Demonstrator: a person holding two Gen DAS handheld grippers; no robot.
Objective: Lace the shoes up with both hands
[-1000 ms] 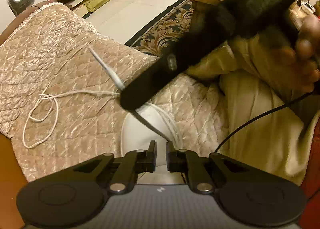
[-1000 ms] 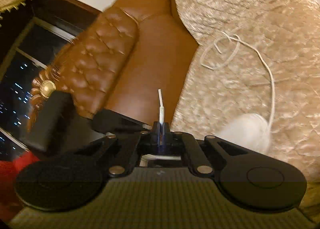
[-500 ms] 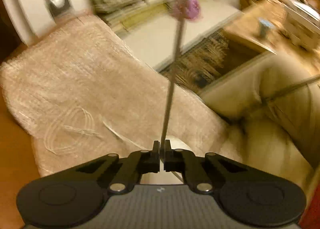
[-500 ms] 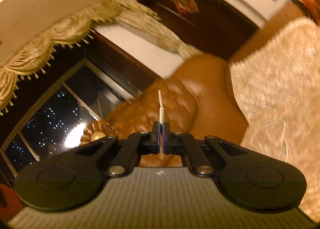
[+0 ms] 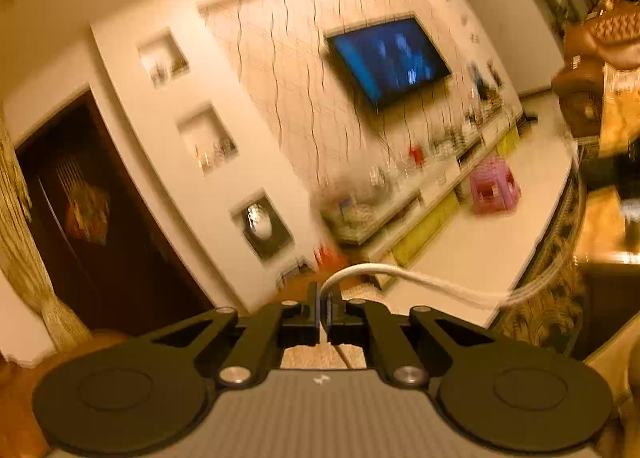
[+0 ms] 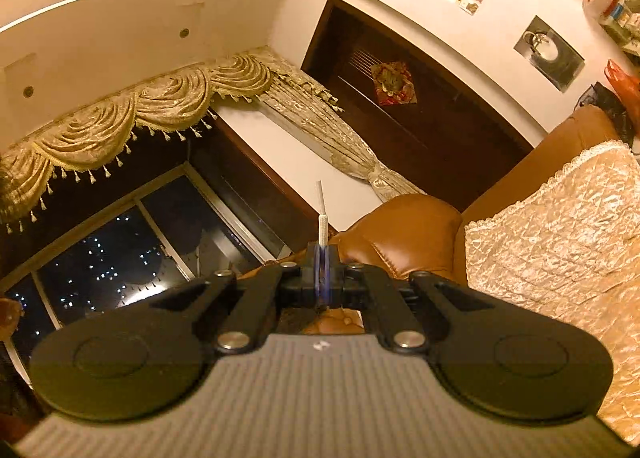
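**Both claws pinching the white lace, held up in the room**

The white shoelace (image 5: 400, 272) is the only task thing I can see; no shoe shows in either view. In my left claw (image 5: 324, 304) the 2 jaws are pressed together on the lace, which leaves the tips, arches up and over to the right, and runs off as a blurred line toward the patterned rug (image 5: 560, 270) at the right edge. In my right claw (image 6: 322, 272) the jaws are likewise pressed together, pinching the lace just below its stiff tip (image 6: 320, 197), which stands straight up out of the pads with the woven part just above them.

Past my left claw the view is smeared. I face a pale wall with a wall-mounted television (image 5: 388, 57) showing a blue picture, 3 small wall niches to its left, a dark wooden door (image 5: 92, 217) further left, and a long low shelf unit (image 5: 420, 201) crowded with small items I cannot make out. A pink plastic stool (image 5: 494, 187) sits on the light floor near that unit.

Past my right claw I see a dark window (image 6: 112, 258) dotted with lights, a gold swagged curtain (image 6: 140, 113) above it, a brown leather sofa (image 6: 412, 234) just behind the jaws, and a quilted cream cover (image 6: 560, 242) spread over its seat on the right.
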